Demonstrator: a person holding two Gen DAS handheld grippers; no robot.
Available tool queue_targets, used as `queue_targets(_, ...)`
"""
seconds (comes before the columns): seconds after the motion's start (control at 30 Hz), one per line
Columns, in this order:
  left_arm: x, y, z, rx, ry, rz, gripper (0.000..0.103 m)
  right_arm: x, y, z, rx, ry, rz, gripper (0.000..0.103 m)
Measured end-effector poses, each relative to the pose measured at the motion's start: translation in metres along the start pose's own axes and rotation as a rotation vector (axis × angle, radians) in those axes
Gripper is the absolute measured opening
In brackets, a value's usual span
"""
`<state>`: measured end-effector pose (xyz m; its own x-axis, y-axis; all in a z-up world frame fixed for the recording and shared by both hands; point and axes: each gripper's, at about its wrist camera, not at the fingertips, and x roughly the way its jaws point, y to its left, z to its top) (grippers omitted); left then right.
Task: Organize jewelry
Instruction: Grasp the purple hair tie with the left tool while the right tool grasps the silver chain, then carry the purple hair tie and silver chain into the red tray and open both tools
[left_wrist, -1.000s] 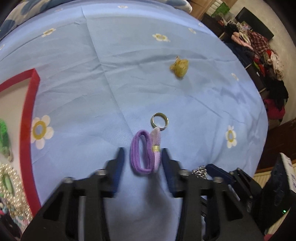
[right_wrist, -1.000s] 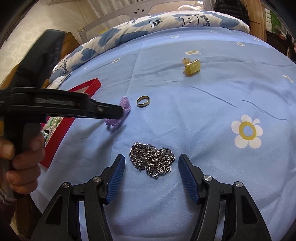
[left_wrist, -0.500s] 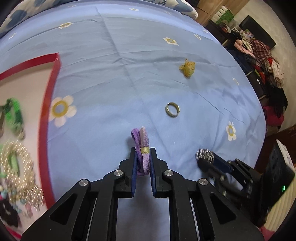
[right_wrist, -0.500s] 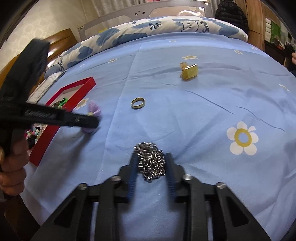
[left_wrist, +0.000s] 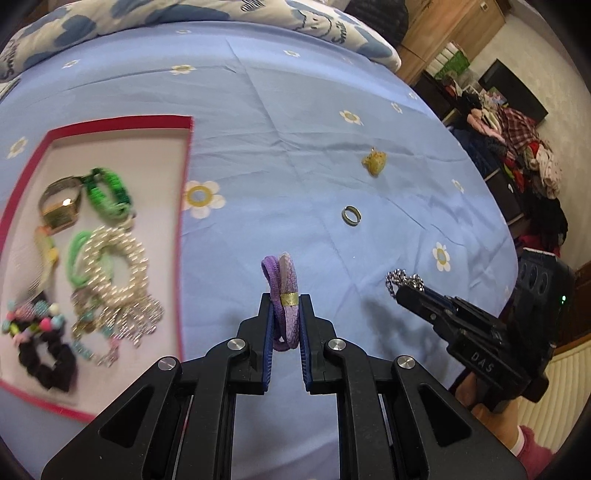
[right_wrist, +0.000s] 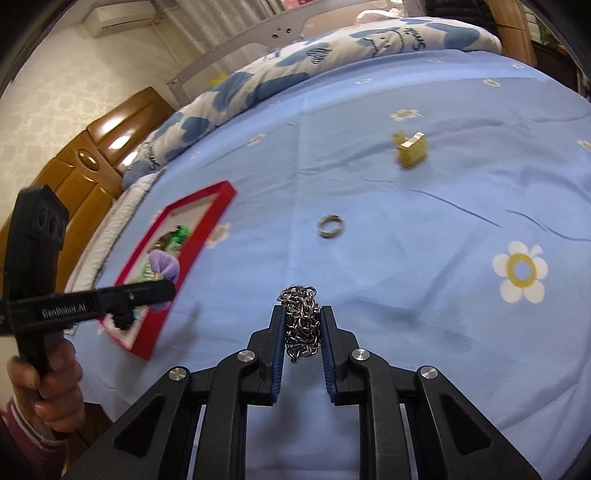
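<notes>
With much already laid in the red tray (left_wrist: 186, 177), purple hair ties (left_wrist: 282, 291) are gripped in the left gripper (left_wrist: 286, 306) jaws and the chain (right_wrist: 301, 321) in the just-closed right gripper (right_wrist: 303, 325) jaws, while the ring (left_wrist: 351, 215) and gold charm (left_wrist: 375, 164) are left on the bed.

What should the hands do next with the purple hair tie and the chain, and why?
Probably carry the purple hair tie over the red tray and let go. The left tool already pinches it clear of the bedsheet, and the tray holds the other jewelry. The right tool, which has just been closing, grips the silver chain; it could follow.
</notes>
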<state>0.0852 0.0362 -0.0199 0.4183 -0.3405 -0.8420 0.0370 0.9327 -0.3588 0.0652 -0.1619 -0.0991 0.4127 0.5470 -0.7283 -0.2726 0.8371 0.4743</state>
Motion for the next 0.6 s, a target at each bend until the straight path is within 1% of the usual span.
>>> queue_targets(0.23,-0.024,0.021,-0.013,-0.055,-0.040,0.019,0.010,0.003,0.026,0.008,-0.021,0.005,0.056,0.018)
queue_targets(0.6,-0.056,0.058,-0.040,-0.138,-0.080,0.055,0.010,0.020,0.070,0.008,-0.093,0.045,0.124,0.018)
